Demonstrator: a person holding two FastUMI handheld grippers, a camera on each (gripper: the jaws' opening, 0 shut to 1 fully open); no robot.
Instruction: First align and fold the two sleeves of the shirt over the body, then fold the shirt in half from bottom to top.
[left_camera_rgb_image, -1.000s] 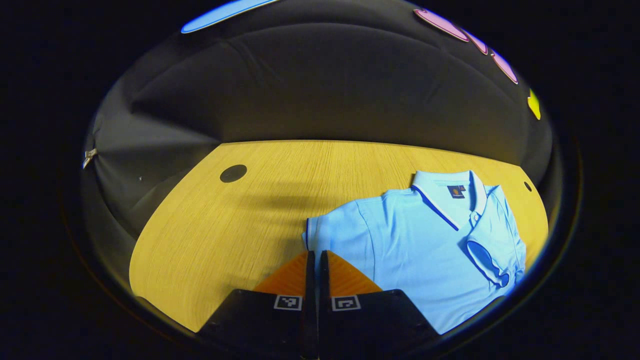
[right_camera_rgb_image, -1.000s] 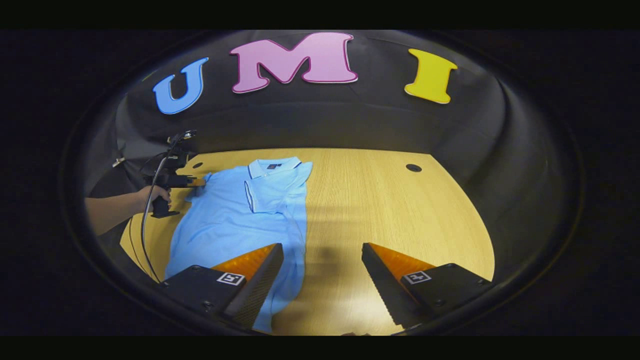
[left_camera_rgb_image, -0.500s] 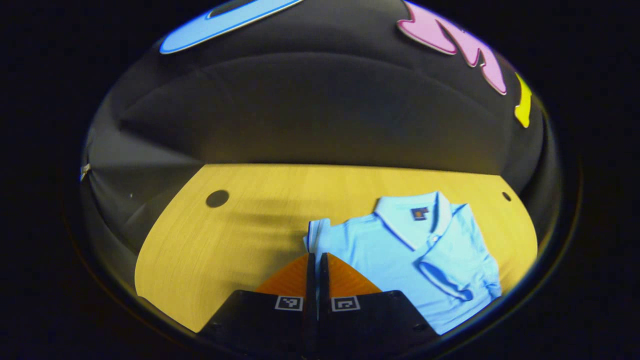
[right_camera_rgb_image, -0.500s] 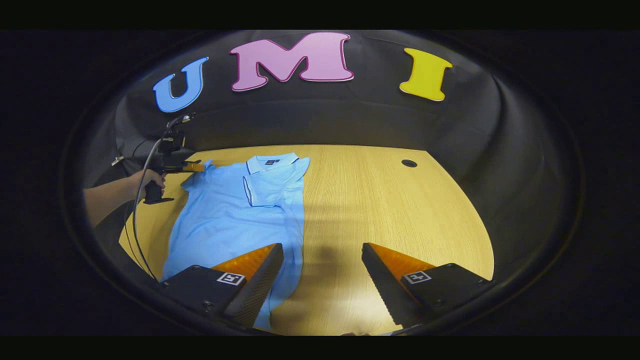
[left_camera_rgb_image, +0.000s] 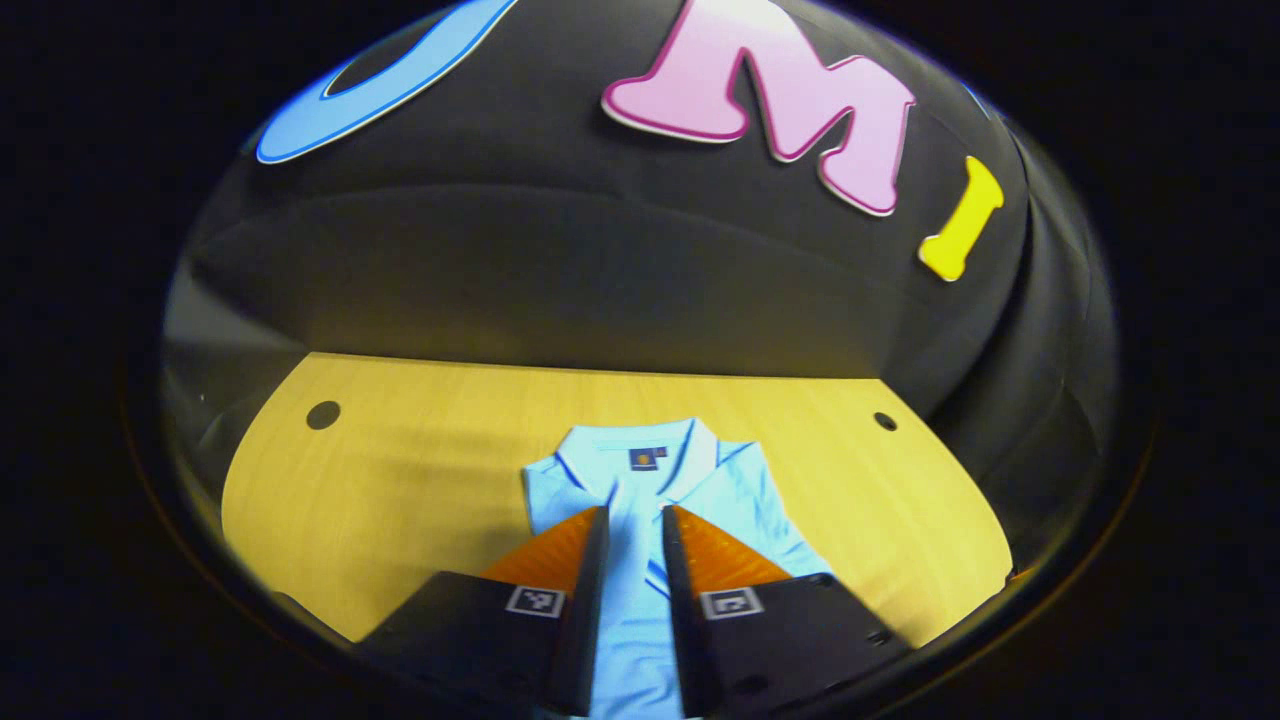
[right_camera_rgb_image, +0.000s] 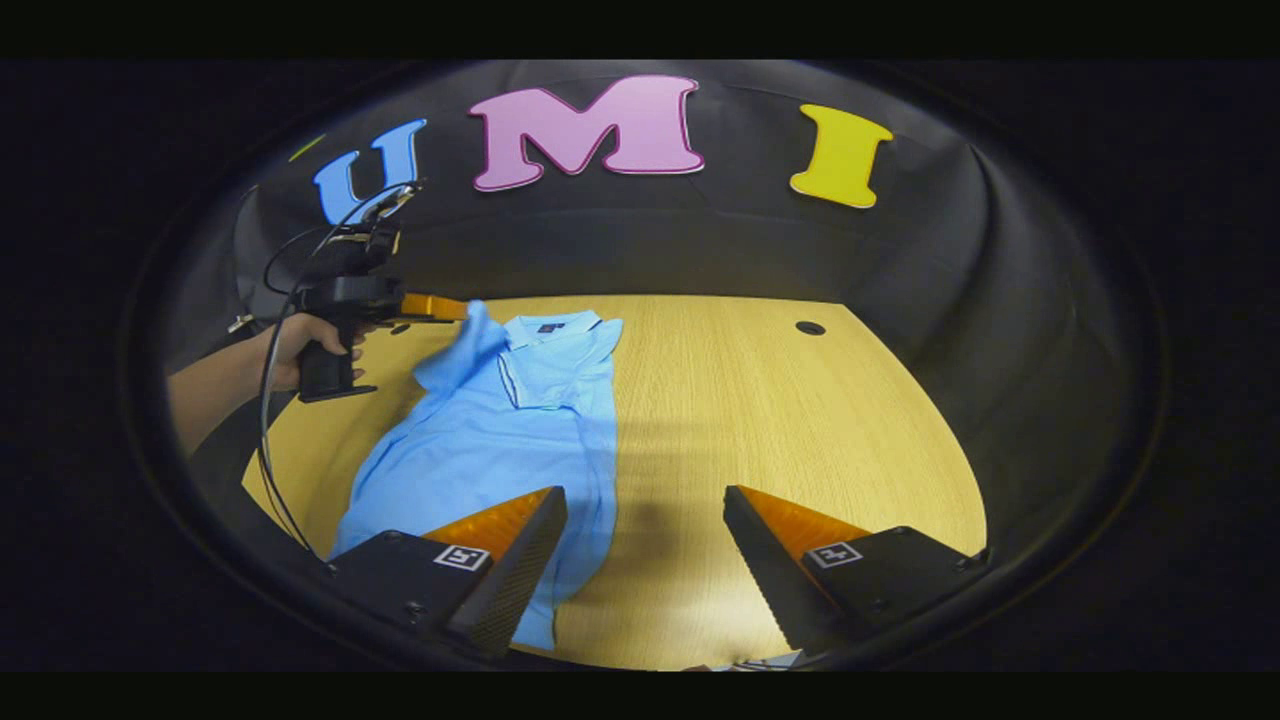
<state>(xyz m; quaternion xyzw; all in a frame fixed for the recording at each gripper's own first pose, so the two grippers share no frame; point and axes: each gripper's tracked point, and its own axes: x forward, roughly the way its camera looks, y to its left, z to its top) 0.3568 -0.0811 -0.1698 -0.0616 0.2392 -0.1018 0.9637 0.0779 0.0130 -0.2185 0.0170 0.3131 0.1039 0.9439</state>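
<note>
Fingers of the left gripper (left_camera_rgb_image: 634, 520) pinch the shirt's left sleeve (right_camera_rgb_image: 462, 340) and hold it lifted over the body; the right gripper (right_camera_rgb_image: 645, 500) hangs wide apart, holding nothing.
One sleeve already lies folded across the light-blue shirt (right_camera_rgb_image: 500, 440) on the wooden table (right_camera_rgb_image: 780, 420); laying the second sleeve down and the bottom-to-top fold remain.

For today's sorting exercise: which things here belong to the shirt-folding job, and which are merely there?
Job:
shirt
left sleeve, lifted
left gripper
right gripper, open
right sleeve, folded over

Merely there:
table
table holes
</note>
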